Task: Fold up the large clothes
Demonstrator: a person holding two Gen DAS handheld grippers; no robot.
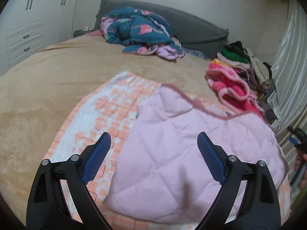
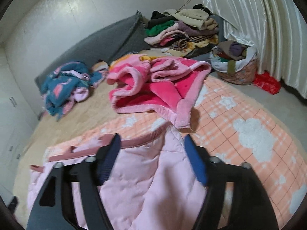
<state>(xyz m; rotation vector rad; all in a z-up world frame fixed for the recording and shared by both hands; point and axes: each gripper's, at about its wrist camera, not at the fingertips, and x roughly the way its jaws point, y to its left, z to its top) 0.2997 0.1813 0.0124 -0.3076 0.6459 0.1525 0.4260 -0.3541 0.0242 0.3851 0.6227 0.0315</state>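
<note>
I see the big quilt, soft pale pink on one side and peach checked with white clouds on the other (image 1: 184,153), lying on the bed with the tan fuzzy cover (image 1: 48,80). One part is already flipped over, so the pink side lies on top of the peach side. I think one fold is done. It still looks wide and loose, so I guess more folds are left.

My left gripper (image 1: 154,158) hangs over the quilt with its blue pads wide apart, holding nothing. My right gripper (image 2: 152,160) is over the pink edge, pads apart too, with no cloth pinched.

A bright pink fleece blanket (image 2: 159,88) lies crumpled just past the quilt, and a dark teal patterned blanket (image 1: 138,28) sits bunched near the headboard. Both still need folding, I think.
</note>
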